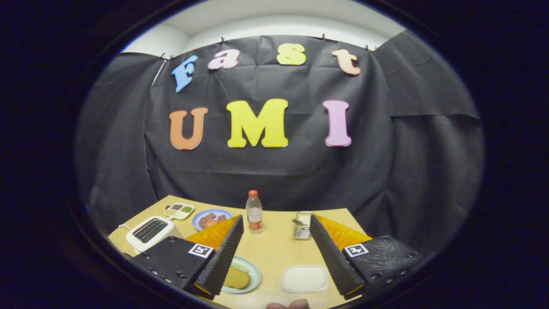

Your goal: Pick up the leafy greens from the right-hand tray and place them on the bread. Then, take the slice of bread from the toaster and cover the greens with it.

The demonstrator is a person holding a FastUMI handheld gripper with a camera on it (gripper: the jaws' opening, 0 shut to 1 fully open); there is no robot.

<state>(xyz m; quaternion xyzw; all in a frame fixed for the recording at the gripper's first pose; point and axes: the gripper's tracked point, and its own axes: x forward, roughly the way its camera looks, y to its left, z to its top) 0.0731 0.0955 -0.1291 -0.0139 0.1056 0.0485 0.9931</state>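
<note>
My gripper [276,219] is open, its fingers spread wide above the wooden table [274,249]. A pale green plate [253,274] lies just inside the left finger, which partly covers it. On it is a tan slice of bread [236,278] with a pale strip [241,266] at its far side; I cannot tell if that strip is greens. A white tray [304,279] lies between the fingers, nearer the right one, and looks bare. The white toaster [148,231] stands beyond the left finger; its slots look dark.
A clear bottle [254,212] with a red cap stands ahead between the fingertips. A metal tin [303,225] is beside the right fingertip. A blue plate of reddish food [210,219] and a small divided dish [180,210] sit behind the toaster. A person's fingertips [288,304] show at the near edge.
</note>
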